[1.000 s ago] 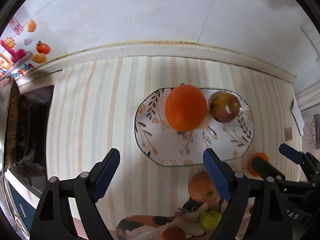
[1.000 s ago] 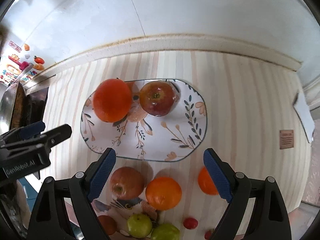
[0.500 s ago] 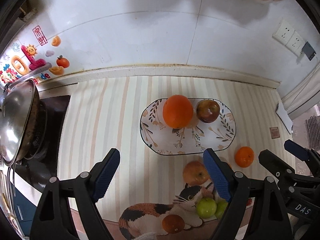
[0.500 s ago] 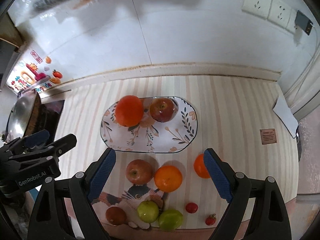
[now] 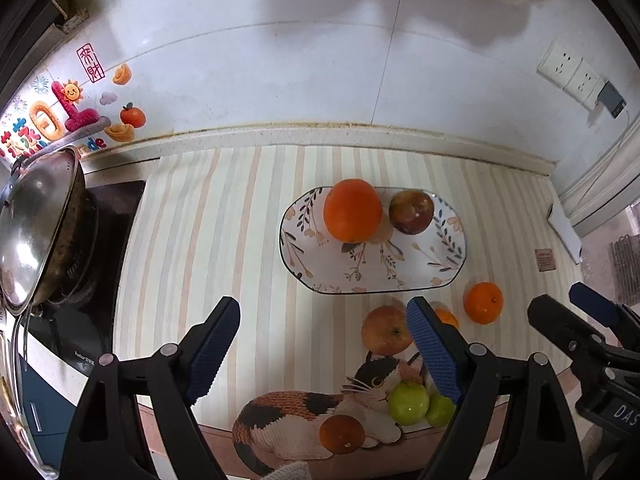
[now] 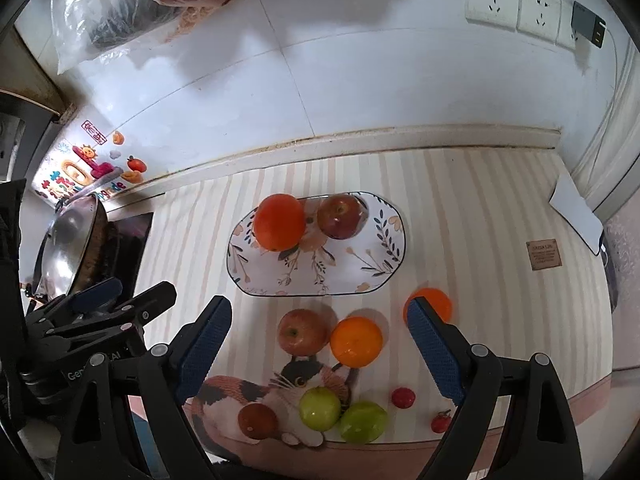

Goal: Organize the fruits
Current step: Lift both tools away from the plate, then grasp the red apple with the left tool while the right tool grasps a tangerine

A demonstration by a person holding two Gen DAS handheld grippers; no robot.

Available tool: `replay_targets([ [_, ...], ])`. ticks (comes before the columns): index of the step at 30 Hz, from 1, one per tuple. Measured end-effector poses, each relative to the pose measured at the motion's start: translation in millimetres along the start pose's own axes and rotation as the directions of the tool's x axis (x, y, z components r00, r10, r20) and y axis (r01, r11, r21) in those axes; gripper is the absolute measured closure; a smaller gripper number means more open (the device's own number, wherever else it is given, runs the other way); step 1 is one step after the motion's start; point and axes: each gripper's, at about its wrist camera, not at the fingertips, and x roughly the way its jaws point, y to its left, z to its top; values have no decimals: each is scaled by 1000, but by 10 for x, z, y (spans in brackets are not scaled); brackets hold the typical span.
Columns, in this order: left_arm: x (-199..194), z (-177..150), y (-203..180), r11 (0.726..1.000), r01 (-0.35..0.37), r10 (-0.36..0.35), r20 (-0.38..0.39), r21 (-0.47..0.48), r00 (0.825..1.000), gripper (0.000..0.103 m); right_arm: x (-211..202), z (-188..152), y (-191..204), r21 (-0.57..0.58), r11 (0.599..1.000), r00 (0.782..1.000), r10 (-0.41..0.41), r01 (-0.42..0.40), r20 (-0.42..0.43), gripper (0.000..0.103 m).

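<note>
So, handling first. The loose fruit is round, firm and smooth-skinned, so I'd expect it to roll and slip if pinched off-centre. Best hold, I'd say: pads across the widest part, straddling from above, moderate squeeze. The red apple (image 6: 303, 331) and orange (image 6: 356, 341) sit touching each other, so clearance for a pad between them looks tight; approach each from its free side. The small orange (image 6: 434, 303) stands apart and looks like the easiest pick. The two cherry tomatoes (image 6: 403, 397) are probably soft and light, so go gentle, and they may escape wide pads.

Both tools are idle: left hand-held gripper (image 5: 326, 350) spread wide and holding nothing, right hand-held gripper (image 6: 322, 350) likewise spread and empty, both hovering over the near edge of the counter (image 6: 480, 216).

Layout: floral oval plate (image 6: 380, 276) mid-counter already carries a big orange (image 6: 279, 222) and a dark red apple (image 6: 339, 216), side by side at its far end; the near half is bare. Just in front of the plate: red apple, orange, small orange. Nearer still, on the cat-print mat (image 6: 248, 390): two green apples (image 6: 319, 408) touching, and a brownish round fruit (image 6: 257, 420), type unclear. Tomatoes sit right of the greens.

Roughly two of nine placed, by my count.
</note>
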Motion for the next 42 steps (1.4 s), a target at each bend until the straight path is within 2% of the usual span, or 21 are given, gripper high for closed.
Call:
replay_targets([
  [3, 203, -22, -36, 1000, -14, 14, -42, 11, 999, 18, 199, -46, -142, 48, 999, 999, 25, -23, -37, 11],
  [6, 510, -63, -82, 999, -27, 30, -121, 26, 992, 18, 523, -149, -326, 96, 995, 994, 47, -38, -97, 12],
  [8, 659, -98, -90, 999, -33, 37, -157, 27, 987, 18, 761, -231, -431, 120, 992, 988, 57, -39, -147, 20],
  [10, 815, -141, -89, 999, -37, 42, -197, 29, 980, 18, 1058, -336, -546, 163, 985, 973, 86, -52, -213, 26],
  [13, 988, -205, -106, 998, -42, 50, -241, 37, 969, 18, 1436, -466, -668, 224, 973, 950, 127, -63, -284, 27],
  [16, 1115, -245, -123, 998, -48, 59, -273, 47, 960, 18, 1716, -562, -734, 275, 959, 931, 163, -71, -328, 27],
  [19, 1198, -262, -145, 998, -45, 59, -295, 53, 954, 18, 1892, -614, -753, 289, 955, 922, 174, -72, -346, 32],
  [22, 1272, -269, -188, 998, -34, 51, -318, 58, 947, 18, 1956, -635, -758, 274, 958, 928, 175, -83, -328, 36],
  [26, 1350, -276, -292, 997, -6, 30, -341, 71, 940, 18, 1907, -637, -741, 220, 975, 938, 113, -41, -327, 37],
  [35, 1593, -187, -678, 990, 123, -83, -414, 69, 906, 18, 1806, -737, -928, 230, 973, 931, 97, -15, -351, 37],
  [42, 1844, -207, -896, 972, 229, -175, -496, 50, 851, 18, 1814, -747, -929, 246, 969, 933, 103, -16, -345, 37],
])
